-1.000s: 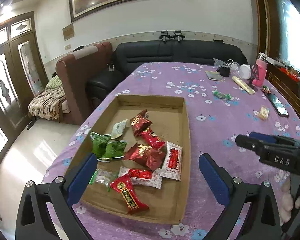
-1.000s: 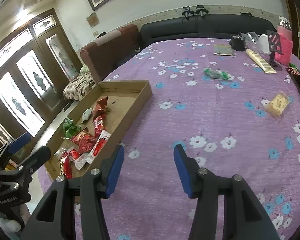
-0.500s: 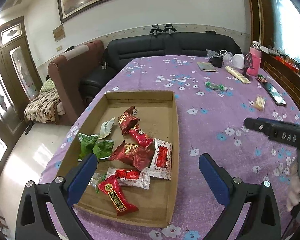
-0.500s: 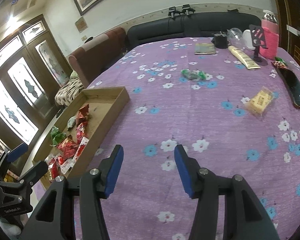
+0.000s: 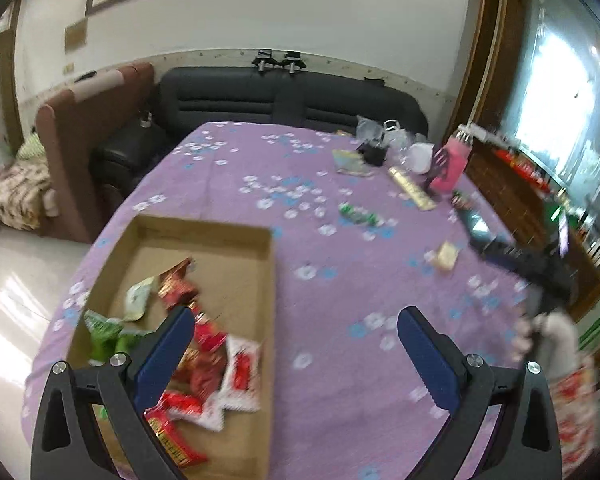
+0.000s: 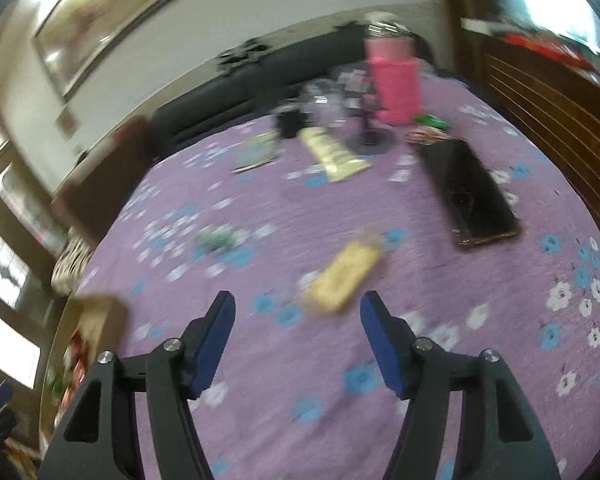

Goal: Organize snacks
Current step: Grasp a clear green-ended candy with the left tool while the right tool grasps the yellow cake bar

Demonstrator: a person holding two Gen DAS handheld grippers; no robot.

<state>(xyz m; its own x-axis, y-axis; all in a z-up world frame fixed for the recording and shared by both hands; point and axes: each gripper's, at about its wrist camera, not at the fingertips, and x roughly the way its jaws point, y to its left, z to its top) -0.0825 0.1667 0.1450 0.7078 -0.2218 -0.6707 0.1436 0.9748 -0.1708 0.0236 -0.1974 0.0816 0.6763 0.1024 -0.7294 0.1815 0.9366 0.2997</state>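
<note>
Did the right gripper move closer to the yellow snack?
Yes. The right gripper has swung toward the yellow snack near the black phone, away from the cardboard tray.

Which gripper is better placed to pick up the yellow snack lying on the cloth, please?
Right. The right gripper is empty, opening, just short of the yellow snack; the left gripper hangs by the box.

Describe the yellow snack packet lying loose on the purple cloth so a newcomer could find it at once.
Start at the purple flowered tablecloth and find the black phone lying flat near its right edge. Just nearer and to the left of the phone lies the yellow snack packet, ahead of the right gripper, whose jaws are opening. It is the only pale yellow wrapper lying alone; the green candy sits farther left.
</note>
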